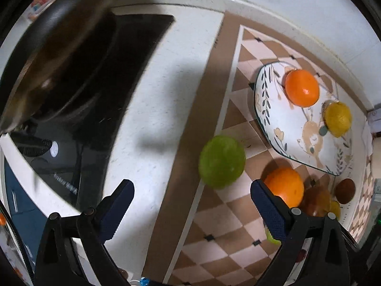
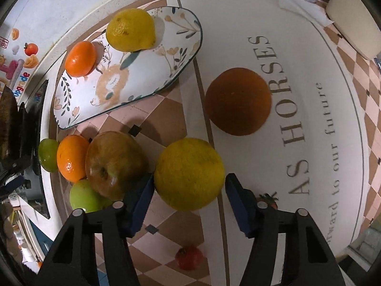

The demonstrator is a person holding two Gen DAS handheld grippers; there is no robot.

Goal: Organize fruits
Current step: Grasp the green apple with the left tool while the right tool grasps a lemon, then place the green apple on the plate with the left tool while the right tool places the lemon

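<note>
A floral plate [image 2: 147, 76] holds a small orange [image 2: 81, 58] and a lemon [image 2: 131, 29]; plate [image 1: 281, 128], orange [image 1: 302, 88] and lemon [image 1: 338, 119] also show in the left wrist view. My right gripper [image 2: 188, 188] is open, its fingers on either side of a big yellow citrus [image 2: 189, 174] on the mat. My left gripper [image 1: 191, 195] is open and empty, just below a green lime [image 1: 222, 161]. An orange [image 1: 284, 186] lies by its right finger.
A brown-red apple [image 2: 114, 163], an orange [image 2: 72, 157], two green fruits [image 2: 48, 155] [image 2: 84, 196] cluster left of the yellow citrus. A dark orange [image 2: 238, 101] lies on the lettered mat. A small red fruit [image 2: 189, 257] lies near. A black pan [image 1: 59, 54] on the stove stands left.
</note>
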